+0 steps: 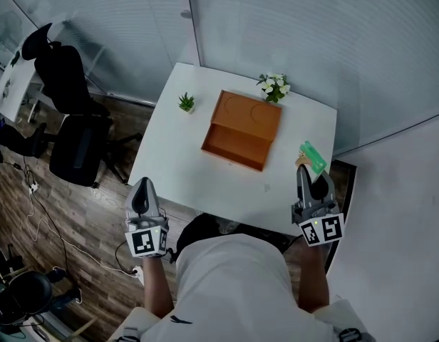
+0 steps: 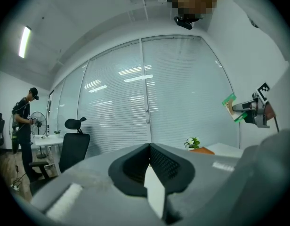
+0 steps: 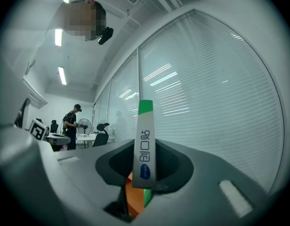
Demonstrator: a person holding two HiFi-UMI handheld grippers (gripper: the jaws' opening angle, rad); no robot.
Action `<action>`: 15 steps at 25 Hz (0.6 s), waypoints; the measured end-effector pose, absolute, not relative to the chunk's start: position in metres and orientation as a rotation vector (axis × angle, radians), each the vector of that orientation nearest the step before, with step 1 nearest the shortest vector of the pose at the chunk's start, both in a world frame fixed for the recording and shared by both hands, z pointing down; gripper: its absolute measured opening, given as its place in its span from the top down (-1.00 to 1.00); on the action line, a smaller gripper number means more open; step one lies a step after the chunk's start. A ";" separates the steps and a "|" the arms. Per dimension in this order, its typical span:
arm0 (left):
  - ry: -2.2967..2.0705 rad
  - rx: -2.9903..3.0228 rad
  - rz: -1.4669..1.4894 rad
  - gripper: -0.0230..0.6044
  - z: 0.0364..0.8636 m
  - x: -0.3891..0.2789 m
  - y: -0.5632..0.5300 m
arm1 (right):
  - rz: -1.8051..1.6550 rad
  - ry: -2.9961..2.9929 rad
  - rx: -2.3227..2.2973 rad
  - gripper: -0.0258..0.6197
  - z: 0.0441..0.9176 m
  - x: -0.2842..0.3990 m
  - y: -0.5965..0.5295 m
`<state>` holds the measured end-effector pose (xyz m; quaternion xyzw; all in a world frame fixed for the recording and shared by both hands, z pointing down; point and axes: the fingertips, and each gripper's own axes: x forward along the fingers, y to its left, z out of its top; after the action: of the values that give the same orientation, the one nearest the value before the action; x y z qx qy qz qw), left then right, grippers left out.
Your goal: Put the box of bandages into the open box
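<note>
A: Head view first. White worktop (image 1: 169, 169), orange open box (image 1: 242, 129) mid-frame, its lid laid back toward the top. Where's the box of bandages?

B: The box of bandages (image 1: 312, 157) is clamped in the right gripper (image 1: 310, 177), right of centre, over the worktop's right edge. It sticks out ahead of the jaws. The left gripper (image 1: 141, 197) is lower left, off the near-left corner and well apart from everything.

A: Left gripper view?

B: Jaws together, nothing between them. At far right the other gripper shows, carrying the green-ended pack (image 2: 229, 108). An orange sliver of the open box sits low, just beside the flowers (image 2: 192, 142).

A: Right gripper view?

B: Jaws are closed on the pack (image 3: 145, 149), pressing its flat faces. It stands on edge, long axis running up the frame, green end at the top.

A: The relation that matters?

B: In the head view the open box lies up and left of the right gripper, bare worktop between them. The right hand is plainly nearer. My judgement: carry it up-left, then line the pack's long axis up with the box's before release.
</note>
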<state>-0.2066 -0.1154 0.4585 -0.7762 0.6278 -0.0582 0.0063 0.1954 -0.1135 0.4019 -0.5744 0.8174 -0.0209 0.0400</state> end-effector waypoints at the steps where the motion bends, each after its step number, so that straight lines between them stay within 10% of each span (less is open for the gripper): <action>1: 1.967 -2.429 -0.181 0.91 0.459 -0.209 -0.116 | -0.042 2.522 -1.769 0.64 0.404 0.192 -0.117; 15: 1.991 -2.402 -0.200 0.91 0.458 -0.236 -0.113 | 0.597 3.108 -1.771 0.64 0.508 0.112 -0.194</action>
<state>-0.2362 -0.1130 0.4577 -0.7684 0.6367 -0.0639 0.0076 0.1116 -0.1939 0.5077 -0.4741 0.8318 0.1599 -0.2402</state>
